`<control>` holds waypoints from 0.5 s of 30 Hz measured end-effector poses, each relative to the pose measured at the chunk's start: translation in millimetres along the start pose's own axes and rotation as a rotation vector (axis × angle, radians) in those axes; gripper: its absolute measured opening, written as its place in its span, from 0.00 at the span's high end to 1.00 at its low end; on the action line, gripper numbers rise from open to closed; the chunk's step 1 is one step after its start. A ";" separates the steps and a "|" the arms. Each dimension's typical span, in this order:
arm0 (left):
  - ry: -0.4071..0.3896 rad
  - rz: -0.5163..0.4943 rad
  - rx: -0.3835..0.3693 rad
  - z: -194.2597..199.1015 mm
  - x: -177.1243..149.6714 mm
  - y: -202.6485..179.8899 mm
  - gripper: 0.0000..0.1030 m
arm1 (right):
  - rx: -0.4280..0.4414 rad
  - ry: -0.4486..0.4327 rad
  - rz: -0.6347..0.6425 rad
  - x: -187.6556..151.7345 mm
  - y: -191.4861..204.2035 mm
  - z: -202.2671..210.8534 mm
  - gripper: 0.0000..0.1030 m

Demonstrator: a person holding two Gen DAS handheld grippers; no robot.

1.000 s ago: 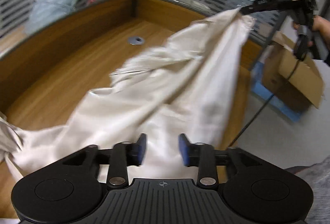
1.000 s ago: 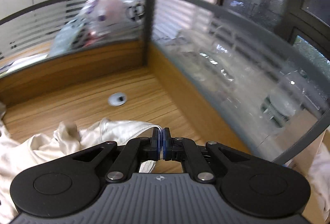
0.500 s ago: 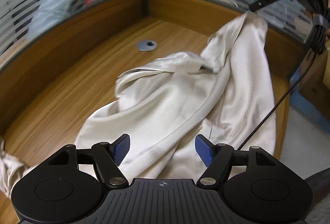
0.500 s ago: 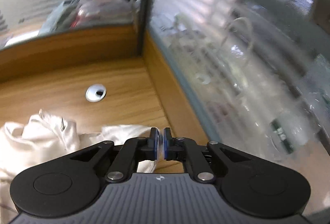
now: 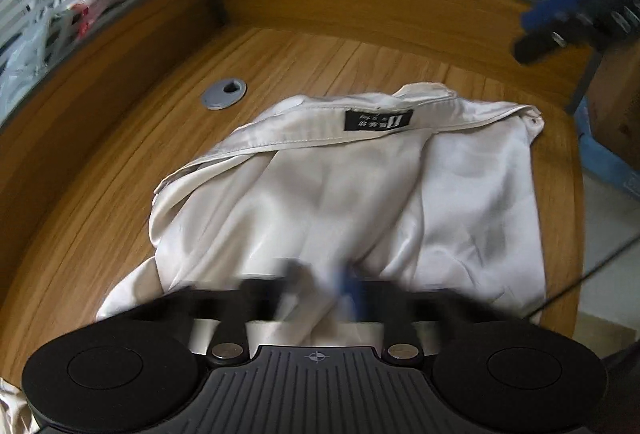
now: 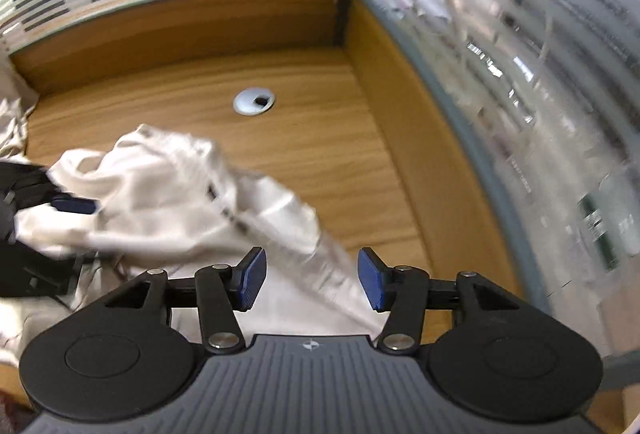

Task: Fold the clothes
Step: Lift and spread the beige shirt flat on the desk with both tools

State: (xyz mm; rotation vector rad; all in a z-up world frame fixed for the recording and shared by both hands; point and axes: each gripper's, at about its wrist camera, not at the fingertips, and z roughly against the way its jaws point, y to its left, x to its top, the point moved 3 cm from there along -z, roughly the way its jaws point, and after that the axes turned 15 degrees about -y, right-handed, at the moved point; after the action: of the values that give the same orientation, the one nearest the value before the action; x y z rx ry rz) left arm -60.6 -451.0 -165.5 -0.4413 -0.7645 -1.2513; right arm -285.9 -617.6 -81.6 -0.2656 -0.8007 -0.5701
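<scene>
Cream garment lay crumpled on wooden desk, black label upward; right gripper fingers spread wide; left gripper blurred, finger state indeterminable.

Even daylight through striped glass partitions lights both fisheye views, bending the tabletop edges into curves. Motion blur smears the left claw fingers and, in the right view, the cream garment; the right claw stays sharp. Shadows are soft.
</scene>
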 end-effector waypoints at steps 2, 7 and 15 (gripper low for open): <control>-0.017 0.035 0.036 2.3 8.7 11.4 0.97 | 0.031 0.008 -0.010 -7.8 3.8 -0.1 0.45; -0.066 0.079 0.142 10.2 37.4 46.2 0.98 | 0.121 0.015 0.002 -17.3 18.0 -5.9 0.45; -0.097 0.162 0.293 10.5 85.8 109.8 0.98 | 0.274 0.018 0.042 -9.5 56.1 -25.4 0.45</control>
State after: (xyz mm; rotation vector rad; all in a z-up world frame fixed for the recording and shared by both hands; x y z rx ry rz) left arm 51.7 -471.5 -84.7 -0.3187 -0.9593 -0.9539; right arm -243.8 -579.0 -106.5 -0.0259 -0.8433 -0.4167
